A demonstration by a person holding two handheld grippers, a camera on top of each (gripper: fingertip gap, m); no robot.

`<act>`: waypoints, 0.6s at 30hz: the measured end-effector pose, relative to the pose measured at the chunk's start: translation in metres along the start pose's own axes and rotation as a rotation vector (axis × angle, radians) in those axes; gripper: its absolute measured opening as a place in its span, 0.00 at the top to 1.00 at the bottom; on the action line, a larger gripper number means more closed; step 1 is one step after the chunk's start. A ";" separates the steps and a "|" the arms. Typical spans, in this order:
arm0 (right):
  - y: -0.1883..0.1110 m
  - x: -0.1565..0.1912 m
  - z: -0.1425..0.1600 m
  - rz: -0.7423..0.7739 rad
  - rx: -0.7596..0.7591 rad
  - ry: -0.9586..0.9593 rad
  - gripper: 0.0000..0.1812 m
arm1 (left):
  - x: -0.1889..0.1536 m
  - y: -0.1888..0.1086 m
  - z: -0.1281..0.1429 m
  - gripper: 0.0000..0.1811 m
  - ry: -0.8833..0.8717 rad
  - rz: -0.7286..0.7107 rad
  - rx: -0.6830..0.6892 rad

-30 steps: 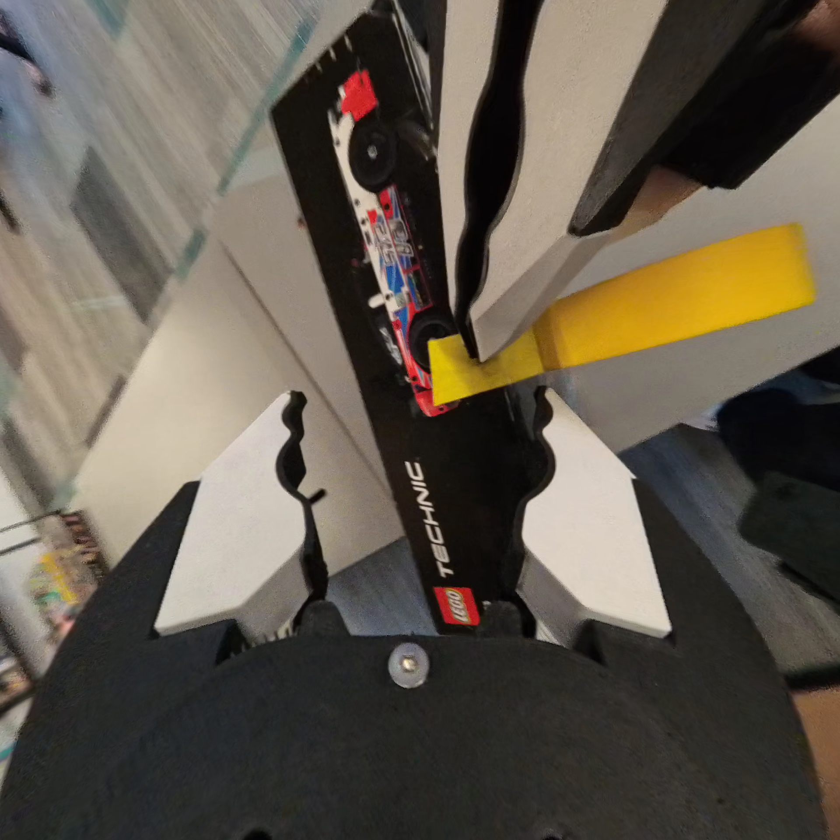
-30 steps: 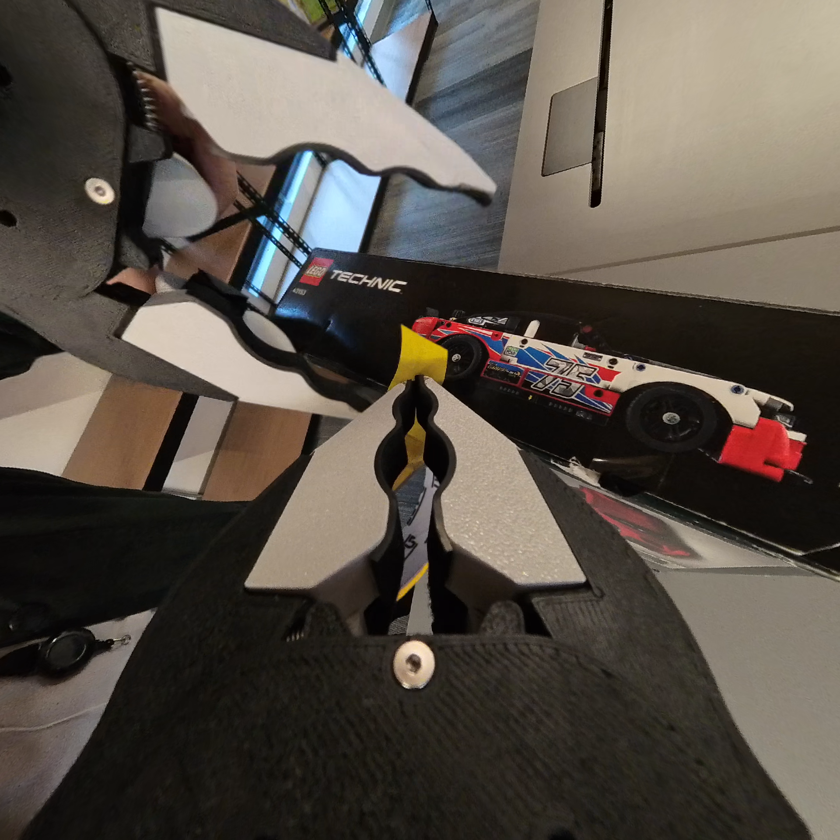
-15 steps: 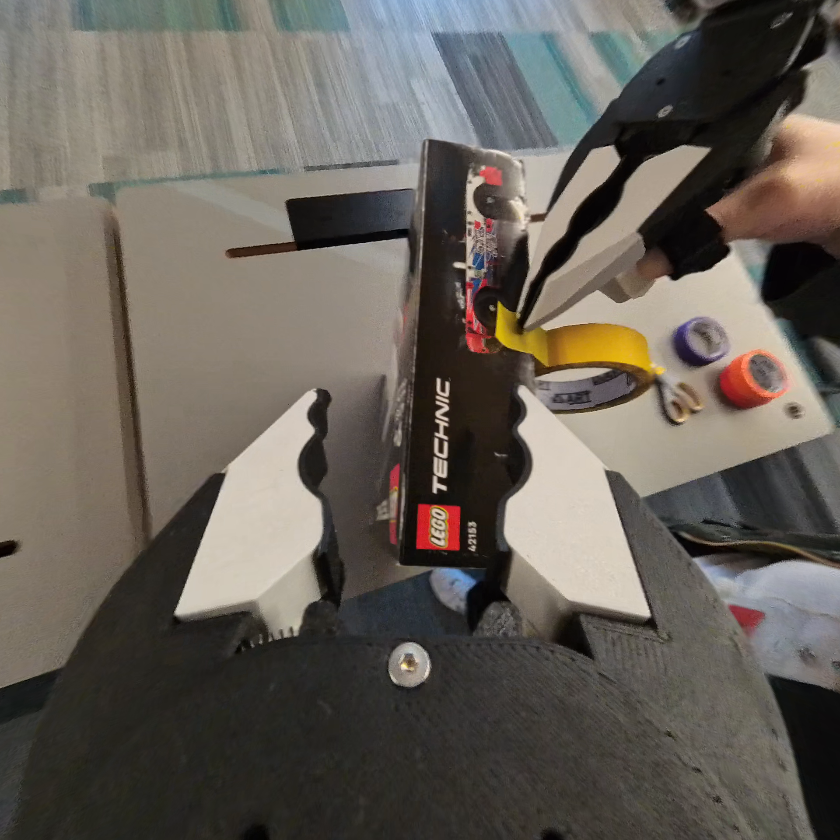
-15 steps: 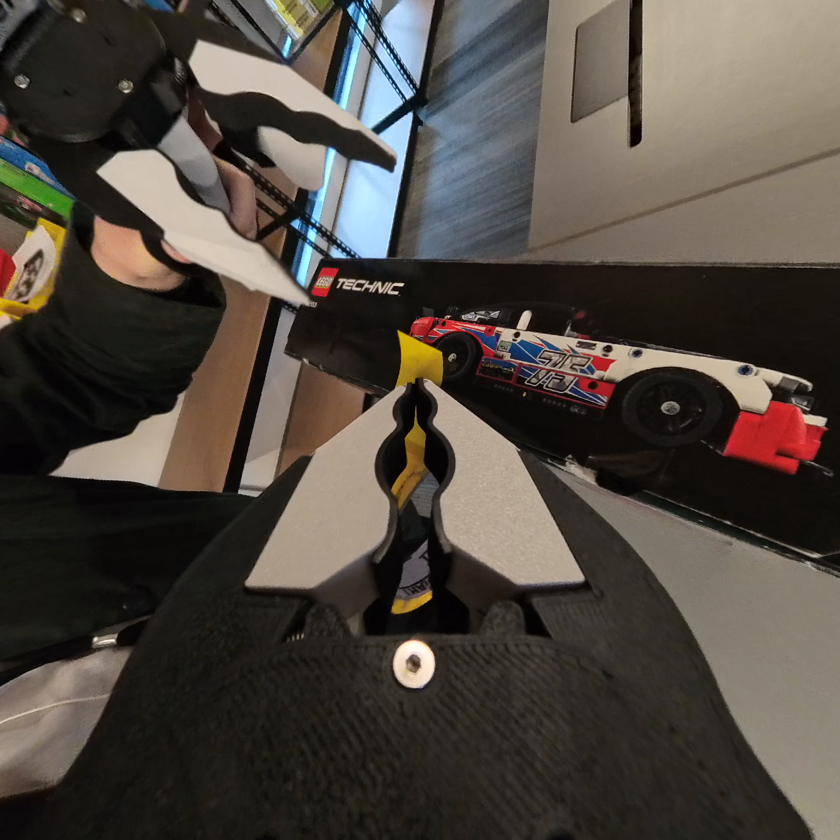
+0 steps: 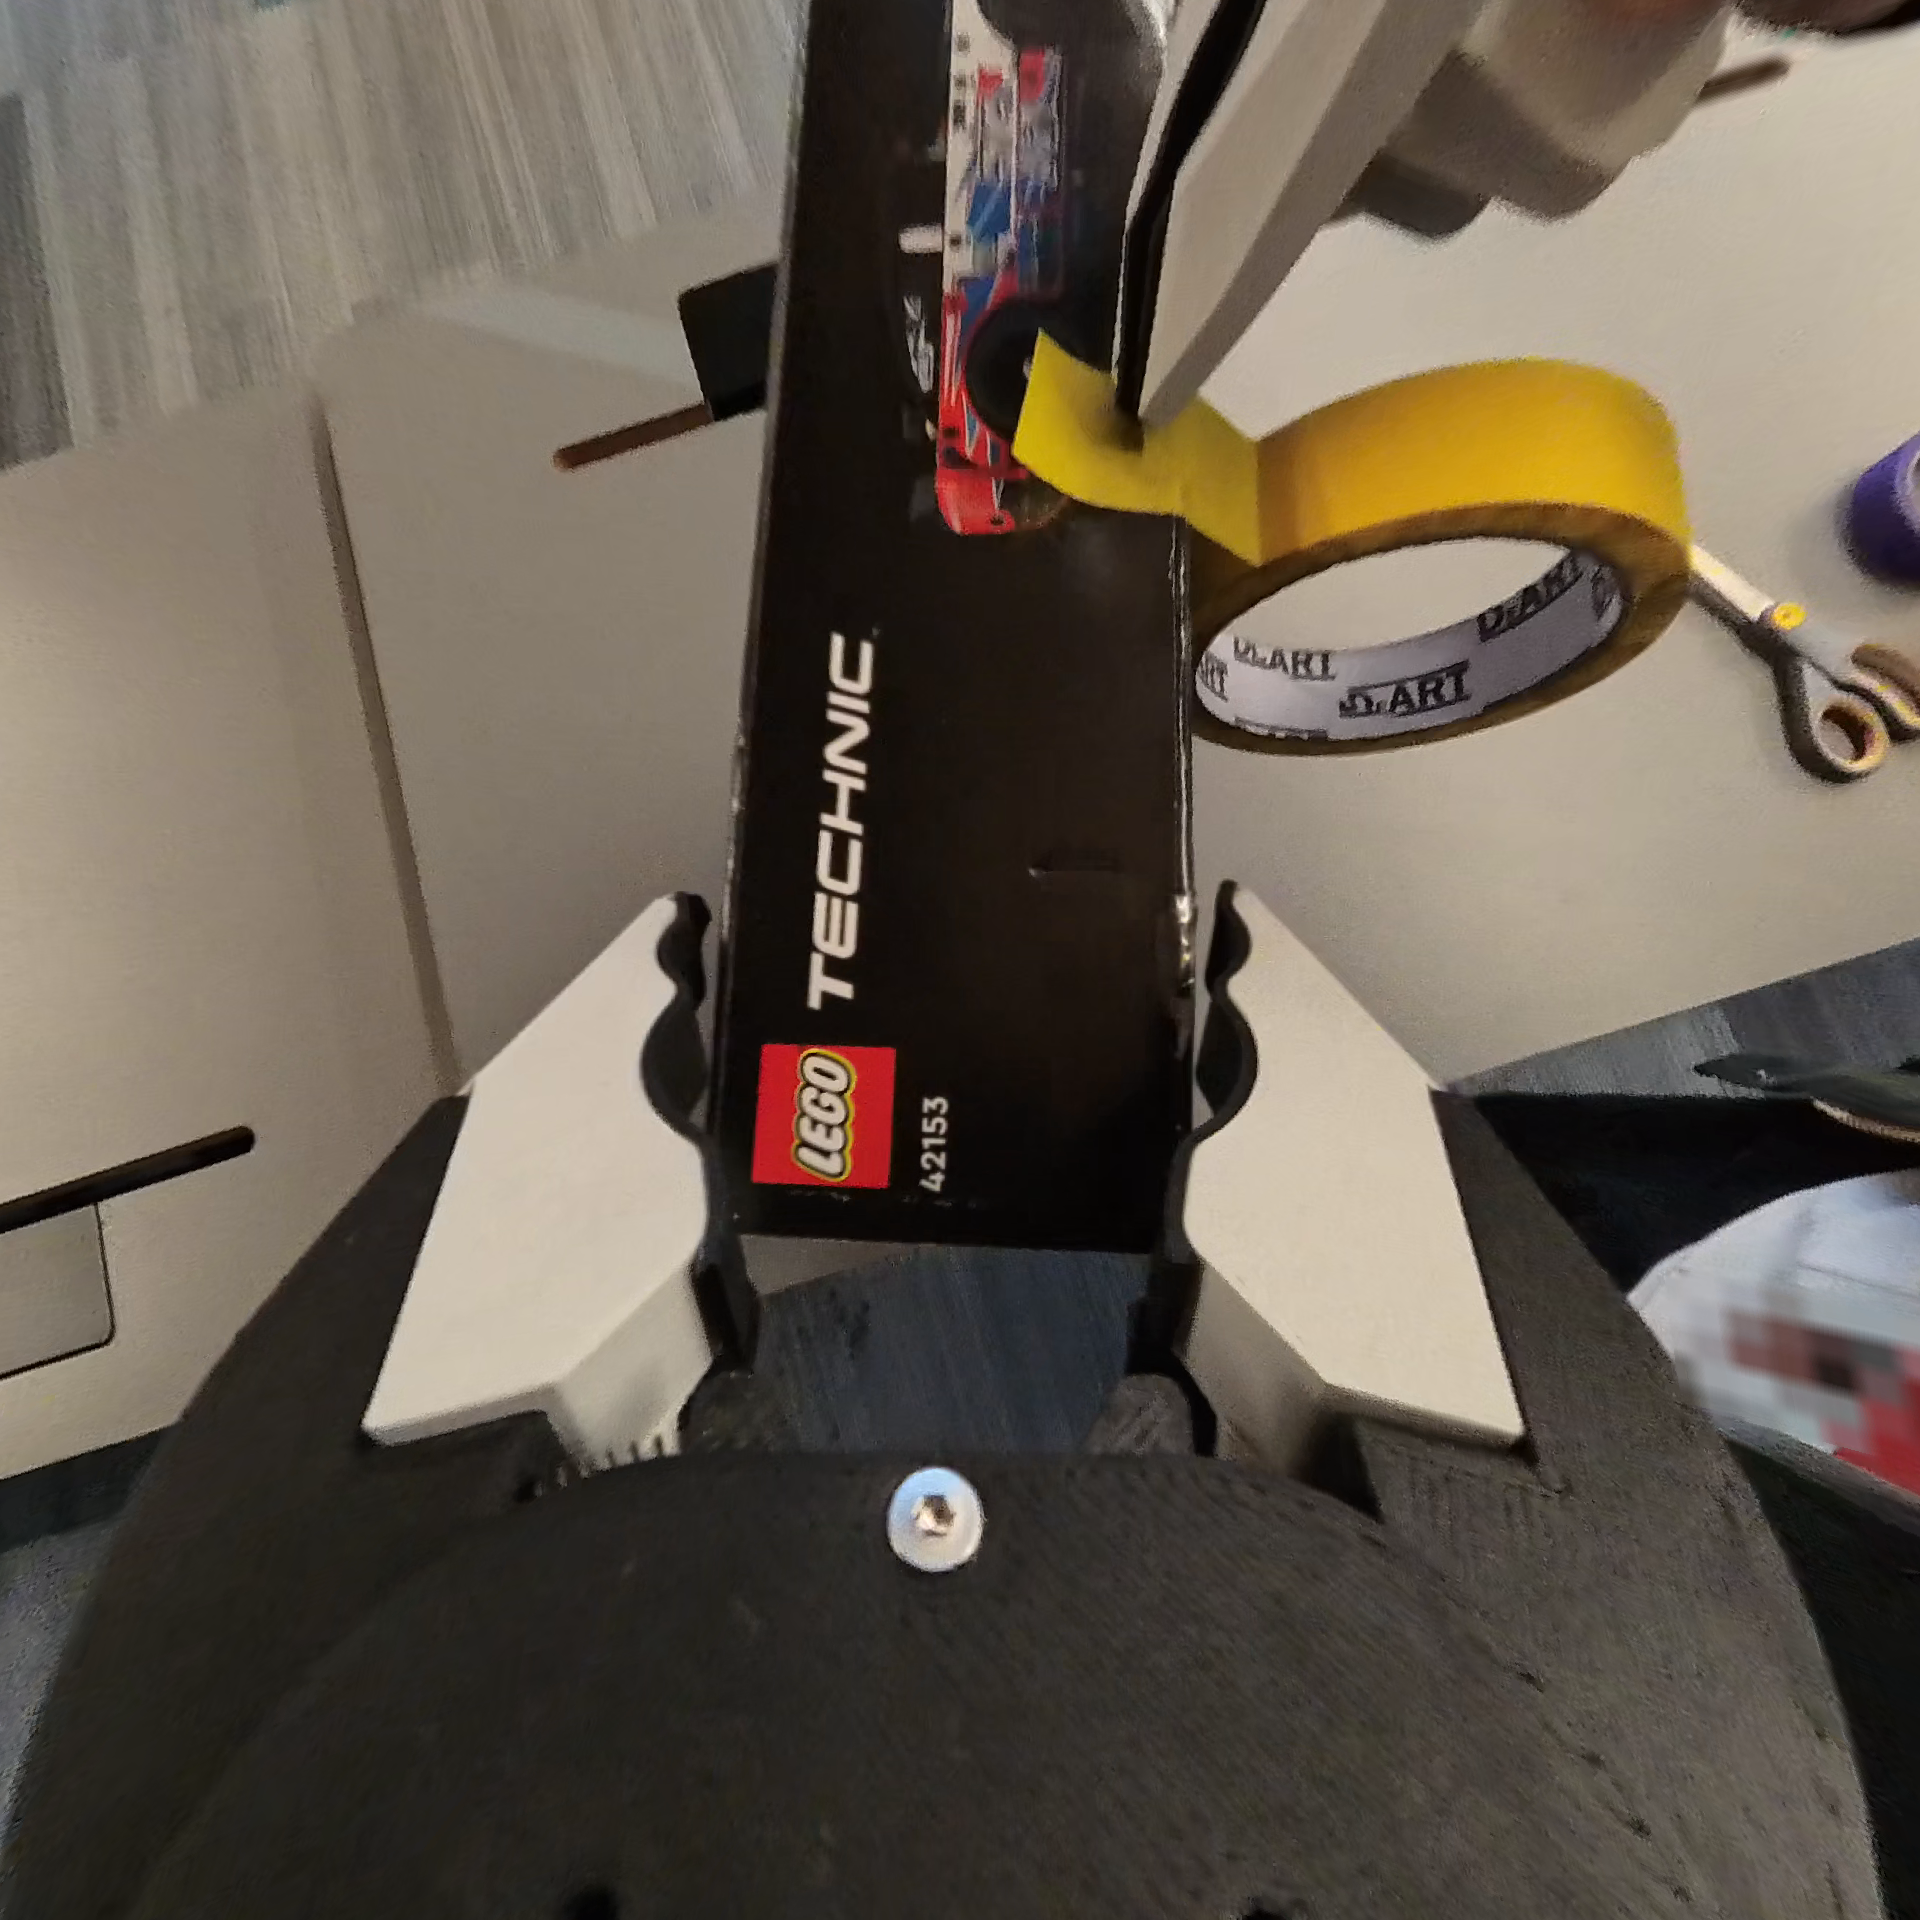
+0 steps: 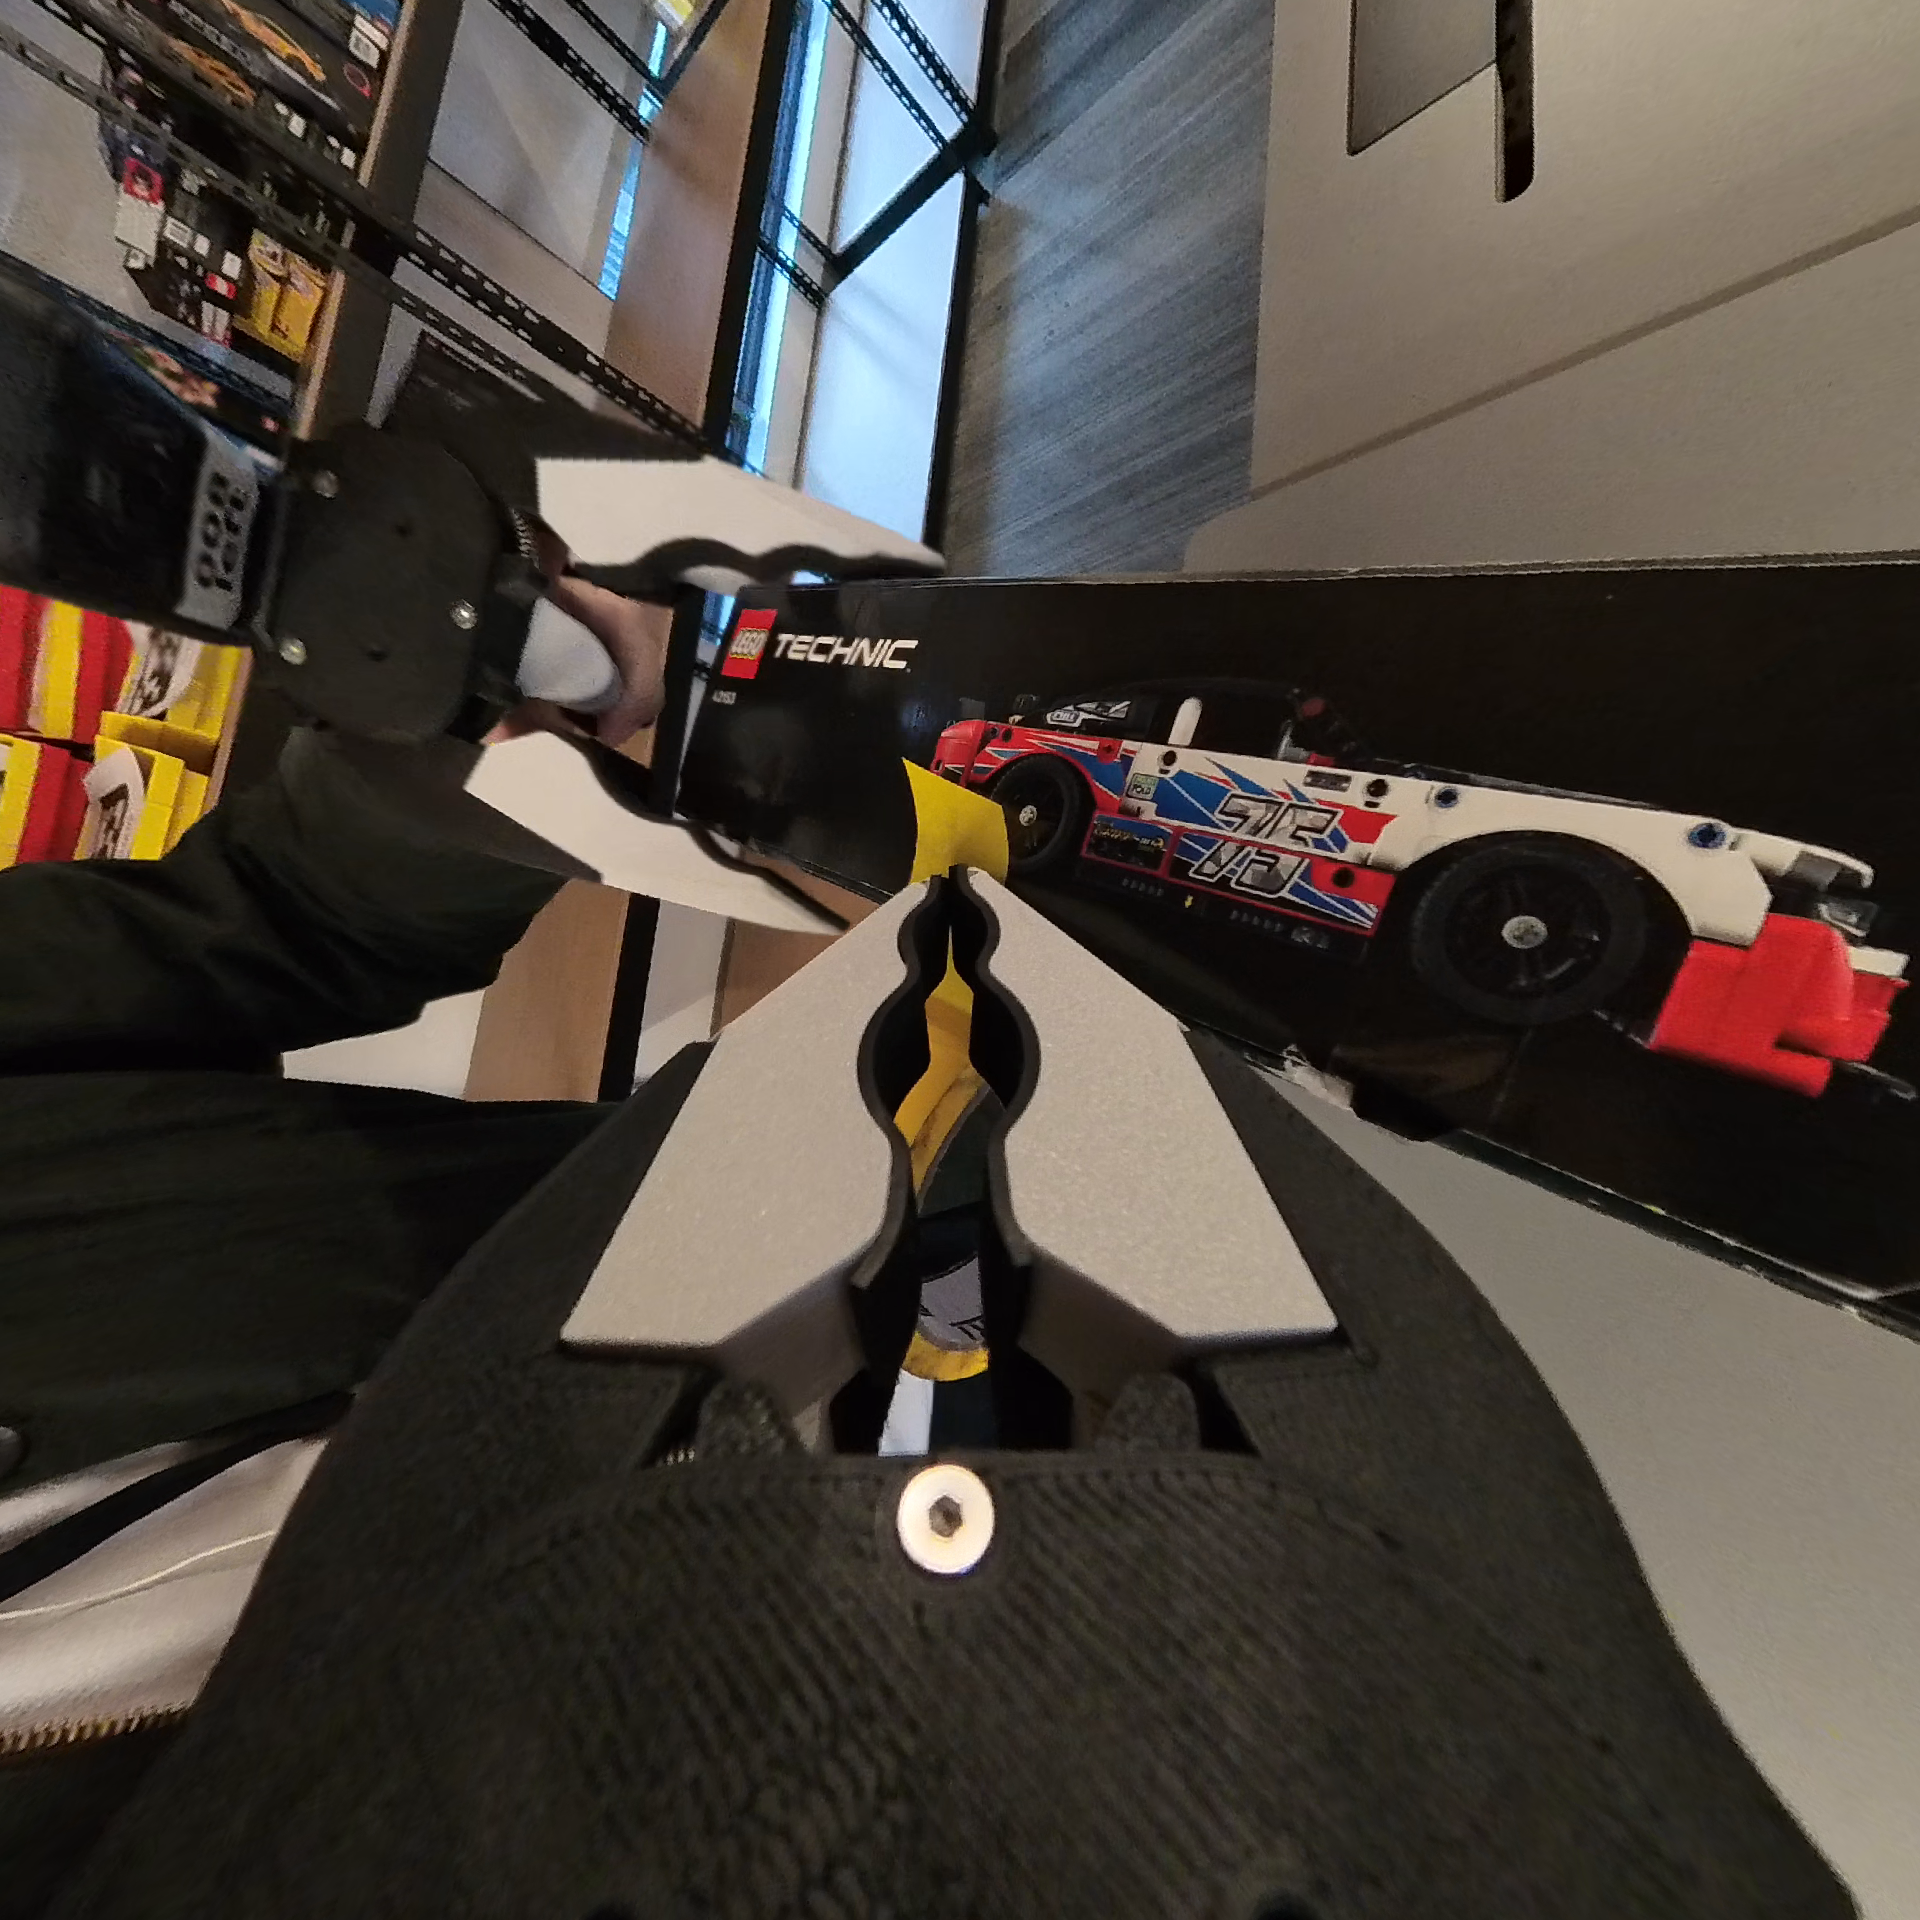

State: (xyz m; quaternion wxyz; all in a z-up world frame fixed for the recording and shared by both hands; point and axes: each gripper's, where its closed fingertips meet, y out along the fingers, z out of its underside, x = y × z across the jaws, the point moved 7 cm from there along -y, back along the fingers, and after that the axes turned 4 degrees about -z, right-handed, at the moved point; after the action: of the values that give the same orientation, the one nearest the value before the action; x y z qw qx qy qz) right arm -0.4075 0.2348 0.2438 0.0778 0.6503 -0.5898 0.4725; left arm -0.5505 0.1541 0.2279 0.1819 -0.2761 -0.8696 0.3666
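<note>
A long black toy box (image 5: 966,779) printed with a racing car lies end-on between my left gripper's (image 5: 956,904) fingers, which press on both of its long sides near the logo end. My right gripper (image 6: 956,883) is shut on the loose end of a yellow tape strip (image 6: 951,821) and holds it against the box's printed face (image 6: 1351,665). The strip runs to the yellow tape roll (image 5: 1455,468) beside the box's right edge. The right gripper's tips (image 5: 1132,416) show in the left wrist view, and the left gripper (image 6: 883,743) shows in the right wrist view, straddling the box's end.
Small scissors (image 5: 1808,675) and a purple tape roll (image 5: 1891,520) lie on the white table (image 5: 1455,883) to the right. White cabinets (image 5: 208,727) stand to the left. Metal shelving with boxes (image 6: 208,260) and a person's dark sleeve (image 6: 260,935) are behind the left gripper. My right fingertips sit around 8 cm from my left ones.
My left gripper was open with the box against one finger; its fingers now sit on both sides of the box's end. My right gripper still pinches the tape end on the box.
</note>
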 end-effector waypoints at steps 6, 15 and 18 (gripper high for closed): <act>0.001 0.000 -0.001 0.000 0.002 0.036 1.00 | 0.000 0.003 0.000 0.48 0.007 -0.003 0.062; 0.002 0.007 -0.007 -0.254 0.036 0.290 1.00 | 0.002 0.003 0.001 0.49 -0.008 -0.002 0.044; 0.014 0.010 -0.009 -0.224 0.113 0.333 1.00 | 0.001 0.003 0.001 0.49 -0.009 -0.005 0.035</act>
State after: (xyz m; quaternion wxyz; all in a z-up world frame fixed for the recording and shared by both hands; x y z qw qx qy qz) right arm -0.4253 0.2300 0.2497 0.1897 0.6279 -0.4653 0.5943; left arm -0.5502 0.1559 0.2250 0.1839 -0.2693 -0.8644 0.3827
